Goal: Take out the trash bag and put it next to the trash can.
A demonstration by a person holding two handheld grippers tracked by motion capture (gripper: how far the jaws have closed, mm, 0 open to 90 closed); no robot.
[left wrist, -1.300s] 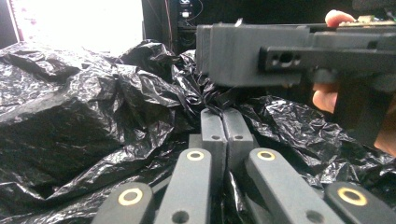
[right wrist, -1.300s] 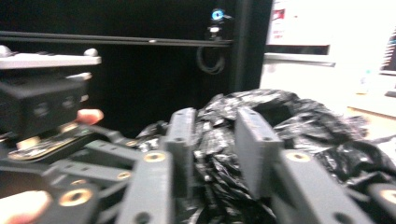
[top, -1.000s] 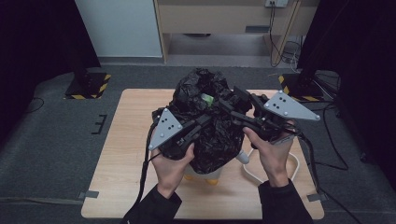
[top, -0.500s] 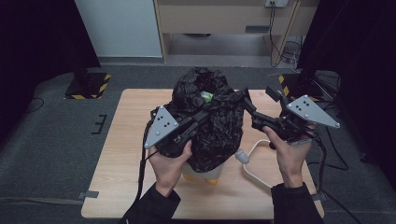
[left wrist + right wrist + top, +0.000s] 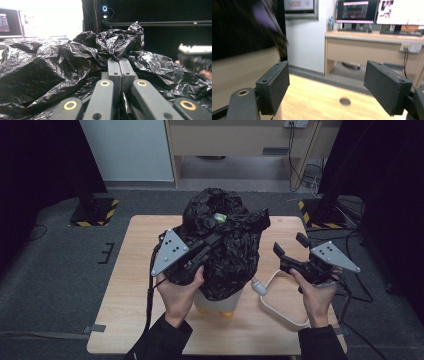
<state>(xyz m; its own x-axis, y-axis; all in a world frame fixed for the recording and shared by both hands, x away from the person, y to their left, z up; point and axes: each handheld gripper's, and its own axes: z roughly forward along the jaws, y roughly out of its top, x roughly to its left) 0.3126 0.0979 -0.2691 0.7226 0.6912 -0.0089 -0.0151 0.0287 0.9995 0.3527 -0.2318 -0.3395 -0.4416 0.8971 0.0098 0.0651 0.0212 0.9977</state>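
A crumpled black plastic bag [image 5: 225, 245] covers the top of a white bin [image 5: 220, 301] in the middle of the wooden table [image 5: 135, 285]. Something green [image 5: 219, 217] shows in the bag's open top. My left gripper [image 5: 216, 240] reaches into the bag's left side. Its jaws are pressed together on the bag's film [image 5: 50, 70], with the left gripper's tips [image 5: 121, 61] buried in the folds. My right gripper [image 5: 289, 243] hangs to the right of the bag, apart from it. Its jaws have just been opening, and nothing lies between the right gripper's pads [image 5: 327, 85].
A white cord loop [image 5: 280, 307] lies on the table right of the bin, under my right hand. A small hole [image 5: 344, 101] marks the tabletop. Beyond the table's far edge stand a wooden desk [image 5: 362, 47] and dark floor stands [image 5: 92, 210].
My right gripper has left the bag, moved right and down, and its jaws have spread wide. The left gripper has stayed on the bag.
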